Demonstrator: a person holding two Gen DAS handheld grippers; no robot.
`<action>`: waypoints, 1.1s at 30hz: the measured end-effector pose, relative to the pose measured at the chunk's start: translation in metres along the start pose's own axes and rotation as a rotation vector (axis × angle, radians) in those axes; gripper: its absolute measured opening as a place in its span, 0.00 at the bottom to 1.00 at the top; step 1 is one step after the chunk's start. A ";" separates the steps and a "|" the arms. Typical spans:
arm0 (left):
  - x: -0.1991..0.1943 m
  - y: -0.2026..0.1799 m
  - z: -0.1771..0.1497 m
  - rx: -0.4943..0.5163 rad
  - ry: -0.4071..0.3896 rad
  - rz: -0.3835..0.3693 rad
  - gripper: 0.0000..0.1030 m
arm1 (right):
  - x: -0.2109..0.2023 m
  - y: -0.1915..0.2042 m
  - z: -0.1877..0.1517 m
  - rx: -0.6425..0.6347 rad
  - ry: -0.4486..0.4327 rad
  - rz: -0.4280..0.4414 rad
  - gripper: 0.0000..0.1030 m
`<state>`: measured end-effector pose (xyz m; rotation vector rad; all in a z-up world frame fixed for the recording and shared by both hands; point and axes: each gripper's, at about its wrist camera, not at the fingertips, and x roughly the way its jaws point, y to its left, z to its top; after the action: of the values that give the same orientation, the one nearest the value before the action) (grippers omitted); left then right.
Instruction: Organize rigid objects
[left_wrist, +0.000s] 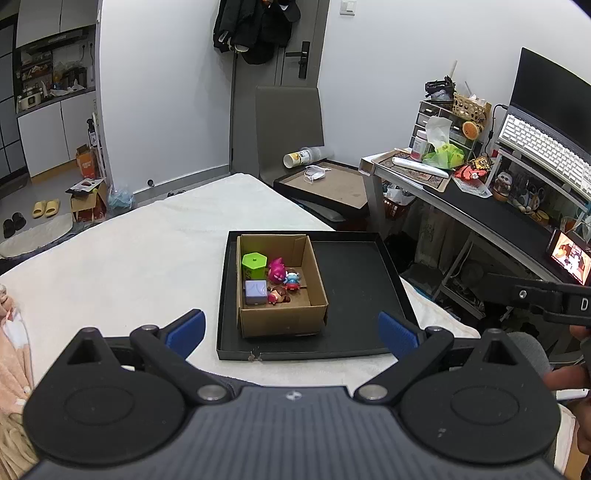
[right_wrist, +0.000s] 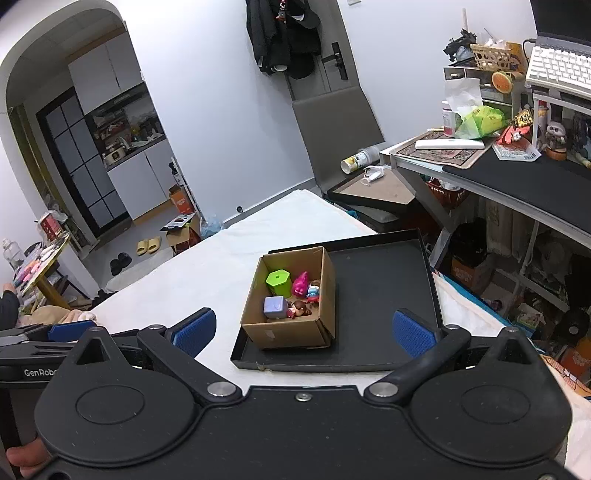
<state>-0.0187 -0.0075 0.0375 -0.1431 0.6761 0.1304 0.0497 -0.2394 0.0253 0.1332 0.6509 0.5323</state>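
Observation:
An open cardboard box (left_wrist: 282, 317) (right_wrist: 291, 332) stands in the left part of a black tray (left_wrist: 354, 288) (right_wrist: 384, 295) on a white-covered table. Inside lie a green hexagonal container (left_wrist: 254, 264) (right_wrist: 277, 281), a purple cube (left_wrist: 255, 291) (right_wrist: 275, 307), a pink figure (left_wrist: 277, 269) (right_wrist: 301, 284), a small blue and red figure (left_wrist: 292, 280) (right_wrist: 313, 291) and a brown figure (left_wrist: 277, 294) (right_wrist: 300, 308). My left gripper (left_wrist: 291, 332) is open and empty, held back from the tray's near edge. My right gripper (right_wrist: 304, 330) is open and empty, also short of the tray.
The white table (left_wrist: 140, 251) stretches to the left. A grey chair (left_wrist: 288, 125) and a second black tray (left_wrist: 325, 184) stand behind. A cluttered desk (left_wrist: 480, 206) with keyboard and monitor is on the right. The other gripper shows at the right edge in the left wrist view (left_wrist: 546, 299).

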 end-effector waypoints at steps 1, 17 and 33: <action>0.000 0.000 0.000 0.000 0.001 0.000 0.96 | 0.000 0.001 -0.001 -0.002 -0.001 0.000 1.00; 0.000 0.002 -0.003 -0.011 0.007 -0.024 0.96 | 0.000 0.005 -0.002 -0.001 0.009 0.012 1.00; -0.004 0.004 -0.002 -0.025 0.005 -0.038 0.96 | -0.003 0.010 -0.002 -0.030 0.007 0.007 1.00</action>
<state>-0.0238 -0.0046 0.0381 -0.1805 0.6766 0.1023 0.0419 -0.2324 0.0286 0.1051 0.6491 0.5495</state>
